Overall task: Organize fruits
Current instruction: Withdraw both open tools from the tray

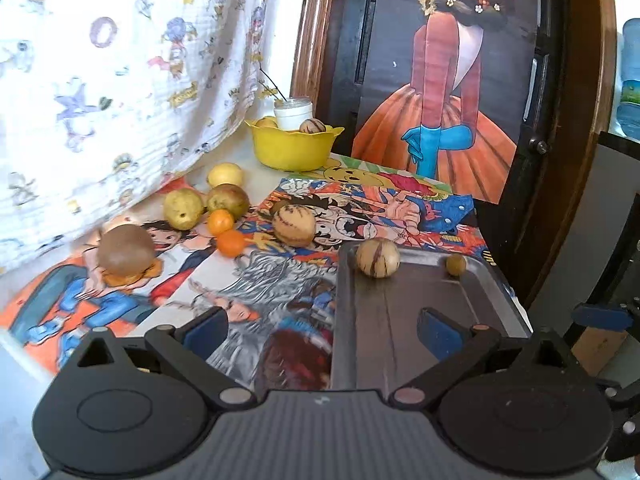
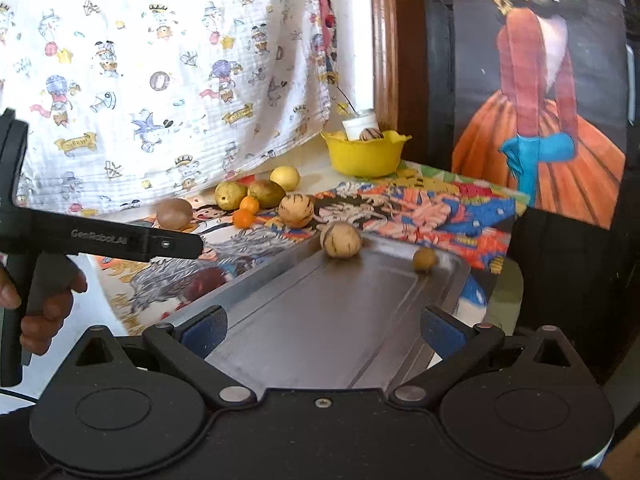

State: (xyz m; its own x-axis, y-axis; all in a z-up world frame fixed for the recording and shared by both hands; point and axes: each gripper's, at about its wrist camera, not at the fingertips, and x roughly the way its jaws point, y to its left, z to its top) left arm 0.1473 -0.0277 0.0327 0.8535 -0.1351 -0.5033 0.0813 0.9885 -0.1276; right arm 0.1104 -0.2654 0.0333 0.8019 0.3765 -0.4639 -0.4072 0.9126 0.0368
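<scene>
A metal tray (image 1: 384, 312) lies at the table's right, holding a striped round fruit (image 1: 378, 258) and a small brownish fruit (image 1: 456, 265) at its far end. Left of the tray, on the printed cloth, rest another striped fruit (image 1: 292, 226), two small oranges (image 1: 220, 222), two green-yellow guavas (image 1: 183, 209), a lemon (image 1: 225, 175) and a brown round fruit (image 1: 126, 254). My left gripper (image 1: 322, 332) is open and empty over the tray's near left edge. My right gripper (image 2: 323, 330) is open and empty above the tray's (image 2: 320, 300) near end.
A yellow bowl (image 1: 294, 148) at the back holds a striped fruit and a white jar. A patterned white cloth (image 1: 120, 80) hangs at the left. A dark painted panel (image 1: 440, 80) stands behind. A hand (image 2: 40, 304) grips the left tool's handle.
</scene>
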